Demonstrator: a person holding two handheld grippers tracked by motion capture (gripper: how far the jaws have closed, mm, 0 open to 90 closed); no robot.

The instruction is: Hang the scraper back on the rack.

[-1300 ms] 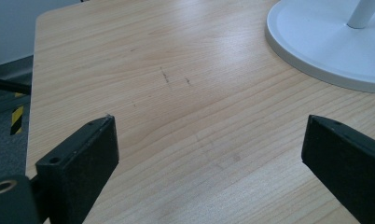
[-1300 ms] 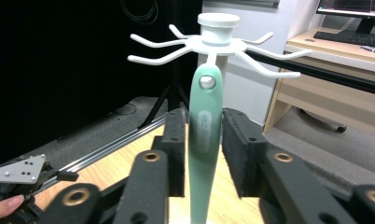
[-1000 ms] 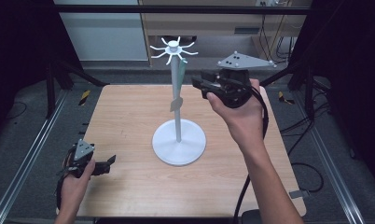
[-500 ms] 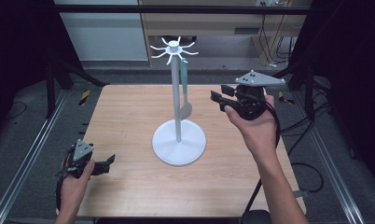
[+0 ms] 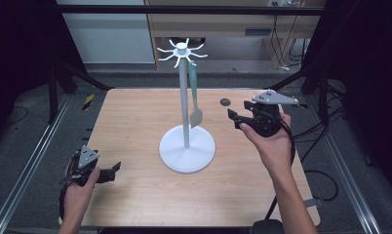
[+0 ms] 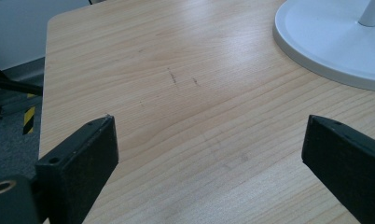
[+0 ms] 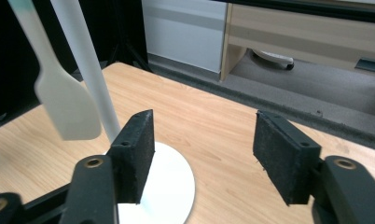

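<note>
A white stand [image 5: 186, 103] with a round base [image 5: 187, 154] and hooked arms at the top rises from the middle of the wooden table [image 5: 135, 122]. From one hook hangs a spatula [image 5: 194, 97] with a pale green handle and a white blade [image 7: 66, 105], just right of the pole [image 7: 90, 74]. My right gripper [image 5: 234, 120] is held above the table to the right of the stand, open and empty. My left gripper [image 5: 113, 170] rests low at the table's front left corner, open, with bare wood between its jaws and the base [image 6: 335, 42] ahead.
A small dark round mark [image 5: 225, 102] lies on the table at the back right. Metal rails run along both sides of the table. A cabinet and cables stand beyond the far edge.
My right gripper has drawn back to the right and down, away from the stand, leaving the spatula hanging on its hook. The left gripper has stayed put.
</note>
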